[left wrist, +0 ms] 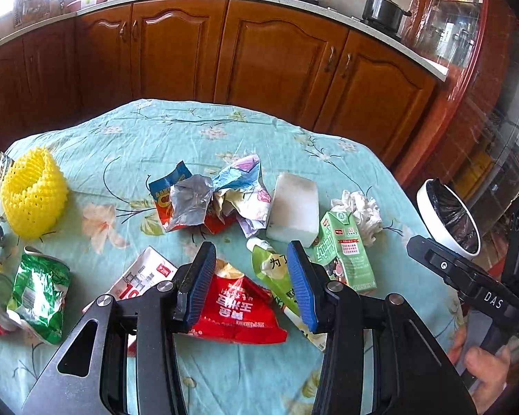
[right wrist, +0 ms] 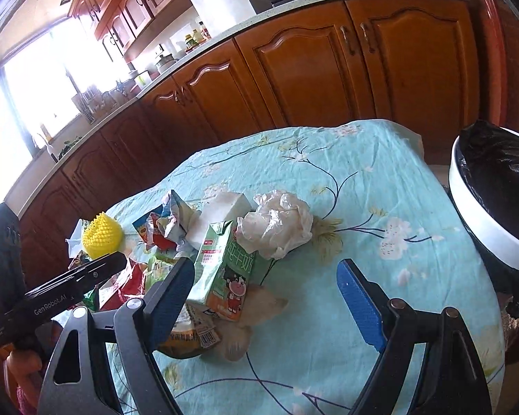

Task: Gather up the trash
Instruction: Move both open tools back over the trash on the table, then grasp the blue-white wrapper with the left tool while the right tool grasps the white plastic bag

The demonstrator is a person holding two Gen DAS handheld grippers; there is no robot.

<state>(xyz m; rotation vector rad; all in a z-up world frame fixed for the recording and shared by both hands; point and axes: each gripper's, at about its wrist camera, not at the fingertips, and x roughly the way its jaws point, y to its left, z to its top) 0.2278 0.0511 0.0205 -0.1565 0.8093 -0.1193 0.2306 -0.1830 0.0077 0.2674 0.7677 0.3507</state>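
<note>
Two open claws over a table of light, crushable trash

Both jaws stand spread and grasp nothing: the left gripper (left wrist: 251,282) hovers above the red snack wrapper (left wrist: 237,311), and the right gripper (right wrist: 266,297) sits low over the floral tablecloth (right wrist: 380,186), with the green milk carton (right wrist: 225,269) just left of the gap between its fingers. The wrapper looks thin, glossy and probably slippery, lying nearly flat, so a raised, crinkled edge seems the best place to pinch. The carton looks light and semi-stiff; squeezing across its flat sides should hold, though it may dent. Touching it behind, the crumpled white tissue (right wrist: 276,223) is soft and grabs anywhere. The black-lined trash bin (right wrist: 484,228) stands at the table's right edge.
</note>
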